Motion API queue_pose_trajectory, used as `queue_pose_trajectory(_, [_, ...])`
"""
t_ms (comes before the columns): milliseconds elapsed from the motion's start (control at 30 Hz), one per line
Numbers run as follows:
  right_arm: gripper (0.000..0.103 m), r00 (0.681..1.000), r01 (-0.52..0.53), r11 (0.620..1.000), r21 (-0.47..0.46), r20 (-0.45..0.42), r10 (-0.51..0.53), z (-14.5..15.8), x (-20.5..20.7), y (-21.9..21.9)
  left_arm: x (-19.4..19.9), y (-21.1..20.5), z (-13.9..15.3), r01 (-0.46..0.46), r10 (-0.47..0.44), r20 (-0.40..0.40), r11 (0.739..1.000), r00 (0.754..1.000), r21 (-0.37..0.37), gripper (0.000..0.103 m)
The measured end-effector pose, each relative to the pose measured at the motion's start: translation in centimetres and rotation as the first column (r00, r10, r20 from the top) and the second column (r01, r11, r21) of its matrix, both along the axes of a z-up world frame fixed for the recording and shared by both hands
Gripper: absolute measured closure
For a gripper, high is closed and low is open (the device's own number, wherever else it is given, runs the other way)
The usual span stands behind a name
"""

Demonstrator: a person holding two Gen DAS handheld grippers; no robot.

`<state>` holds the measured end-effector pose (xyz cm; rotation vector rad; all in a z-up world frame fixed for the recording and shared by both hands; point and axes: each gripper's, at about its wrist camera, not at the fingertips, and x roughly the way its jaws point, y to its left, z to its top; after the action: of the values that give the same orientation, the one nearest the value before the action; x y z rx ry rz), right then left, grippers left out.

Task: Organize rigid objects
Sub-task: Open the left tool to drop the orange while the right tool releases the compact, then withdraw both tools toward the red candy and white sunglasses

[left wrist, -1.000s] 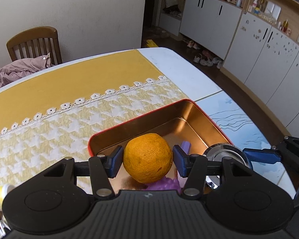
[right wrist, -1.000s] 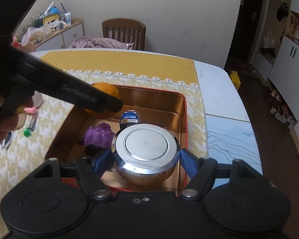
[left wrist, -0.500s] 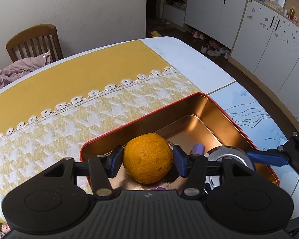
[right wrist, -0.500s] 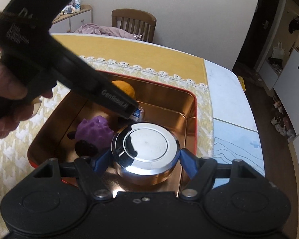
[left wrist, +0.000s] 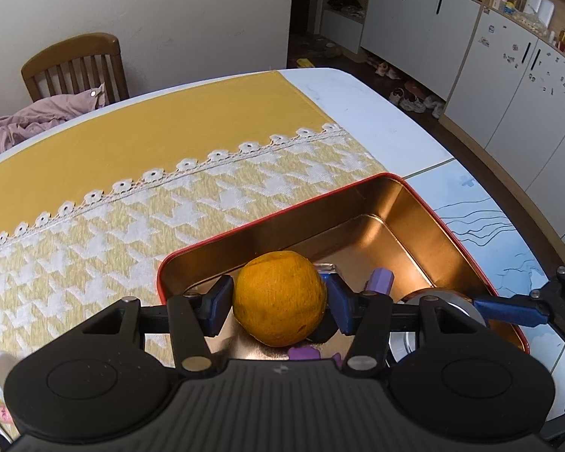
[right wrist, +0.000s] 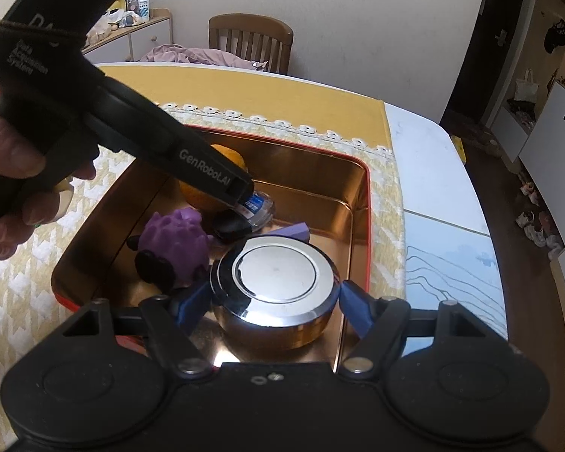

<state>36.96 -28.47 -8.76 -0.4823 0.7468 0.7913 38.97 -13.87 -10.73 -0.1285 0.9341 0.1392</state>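
My left hand-held gripper [left wrist: 278, 297] is clamping the orange [left wrist: 279, 298] inside the copper tin [left wrist: 425, 218] | my right hand-held gripper [right wrist: 273, 299] is gripping the steel lidded pot [right wrist: 275, 286] at the tin's near right corner | the tin is sitting on the counter [left wrist: 373, 113].

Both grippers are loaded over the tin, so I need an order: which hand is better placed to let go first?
Probably right: its gripper holds the steel container low in the tin, while the left gripper's orange looks higher.
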Motion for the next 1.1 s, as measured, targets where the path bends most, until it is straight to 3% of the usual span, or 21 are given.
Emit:
queue_pose_trajectory(500, [0.028,0.999,0.038,0.995,0.087,-0.014,-0.037,2.0,-0.6,-1.8,-2.5,-0.1,1.8,-0.008,0.007,0.052,1.000,0.999,0.008,0.050])
queue_pose_trajectory(1100, [0.018,0.995,0.097,0.973,0.211,-0.044,-0.089,5.7,-3.8,-3.6,-9.5,0.9,5.7,0.001,0.002,0.140,1.000,0.990,-0.020,0.049])
